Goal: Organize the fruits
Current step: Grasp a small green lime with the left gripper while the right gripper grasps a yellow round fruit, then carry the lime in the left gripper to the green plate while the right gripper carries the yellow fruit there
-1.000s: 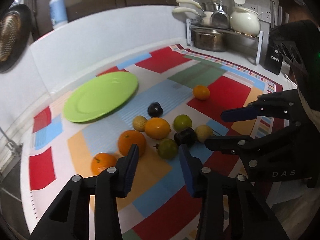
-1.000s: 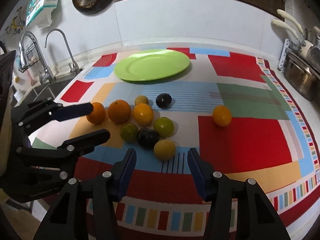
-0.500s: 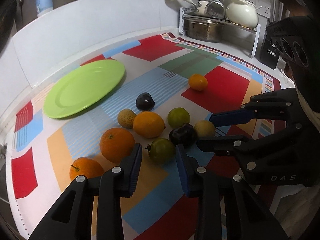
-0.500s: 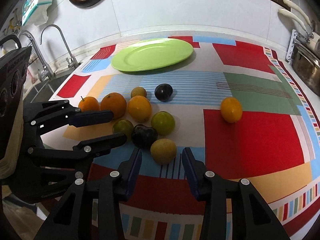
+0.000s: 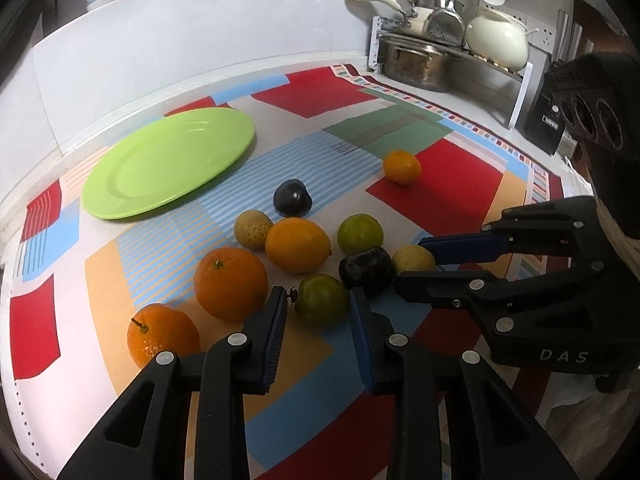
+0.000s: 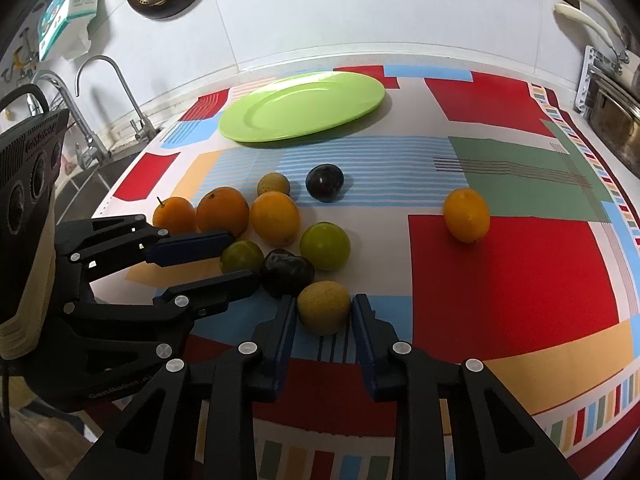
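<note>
Several fruits lie in a cluster on the patterned cloth. My left gripper (image 5: 318, 306) is open, its fingers on either side of a green fruit with a stem (image 5: 321, 300), not closed on it. My right gripper (image 6: 324, 314) is open around a yellowish round fruit (image 6: 324, 306). A dark plum (image 6: 287, 273) lies between these two fruits. Oranges (image 5: 231, 283), a second green fruit (image 6: 325, 245), another dark plum (image 5: 292, 197) and a lone orange fruit (image 6: 466, 214) lie around. The green plate (image 5: 168, 160) stands empty behind the cluster.
A rack with pots and a white kettle (image 5: 496, 38) stands at the back right of the counter. A sink with taps (image 6: 90, 120) lies left of the cloth. A white backsplash runs behind the plate.
Both grippers have moved forward and down to the cluster. The left one now brackets the green stemmed fruit and the right one brackets the yellowish fruit. No fruit has moved.
</note>
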Motion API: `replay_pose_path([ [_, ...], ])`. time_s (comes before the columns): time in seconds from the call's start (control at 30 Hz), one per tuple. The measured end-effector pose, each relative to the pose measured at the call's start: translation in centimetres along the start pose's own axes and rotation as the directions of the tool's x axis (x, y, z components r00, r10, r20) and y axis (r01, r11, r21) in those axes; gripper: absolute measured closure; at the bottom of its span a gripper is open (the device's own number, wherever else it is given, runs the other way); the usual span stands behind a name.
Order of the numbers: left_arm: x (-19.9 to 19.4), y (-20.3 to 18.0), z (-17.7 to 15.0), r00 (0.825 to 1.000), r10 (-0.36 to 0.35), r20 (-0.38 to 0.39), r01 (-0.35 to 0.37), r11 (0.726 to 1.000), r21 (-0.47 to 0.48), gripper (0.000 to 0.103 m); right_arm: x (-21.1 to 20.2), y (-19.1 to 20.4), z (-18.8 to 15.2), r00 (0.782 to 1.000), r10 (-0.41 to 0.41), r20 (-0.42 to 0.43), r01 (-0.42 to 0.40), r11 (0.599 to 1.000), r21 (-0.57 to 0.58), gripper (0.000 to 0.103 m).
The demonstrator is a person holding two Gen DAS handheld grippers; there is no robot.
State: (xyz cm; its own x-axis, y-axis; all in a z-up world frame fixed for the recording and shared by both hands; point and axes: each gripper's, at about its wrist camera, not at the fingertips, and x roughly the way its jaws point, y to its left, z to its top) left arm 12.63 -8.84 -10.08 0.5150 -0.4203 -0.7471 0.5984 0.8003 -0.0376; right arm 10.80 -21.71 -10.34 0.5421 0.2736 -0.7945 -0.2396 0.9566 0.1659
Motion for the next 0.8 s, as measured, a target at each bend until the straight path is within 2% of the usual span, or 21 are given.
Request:
replay_pose_path([
  [0.43,-3.8,0.9,1.0,0.994,0.085,0.067,-0.079,0.993,-0.084,0.072,-2.2,0.8,0.8,0.997,0.019,0.071,-0.019,1.000,-0.003,0.073],
  [0.8,-5.5,3.4,2.5,0.984,0.150,0.097,-0.135,0.980,-0.143,0.072,-2.7,2.2,4.3,0.988,0.052,0.149,-0.045,0.998,-0.049,0.073],
])
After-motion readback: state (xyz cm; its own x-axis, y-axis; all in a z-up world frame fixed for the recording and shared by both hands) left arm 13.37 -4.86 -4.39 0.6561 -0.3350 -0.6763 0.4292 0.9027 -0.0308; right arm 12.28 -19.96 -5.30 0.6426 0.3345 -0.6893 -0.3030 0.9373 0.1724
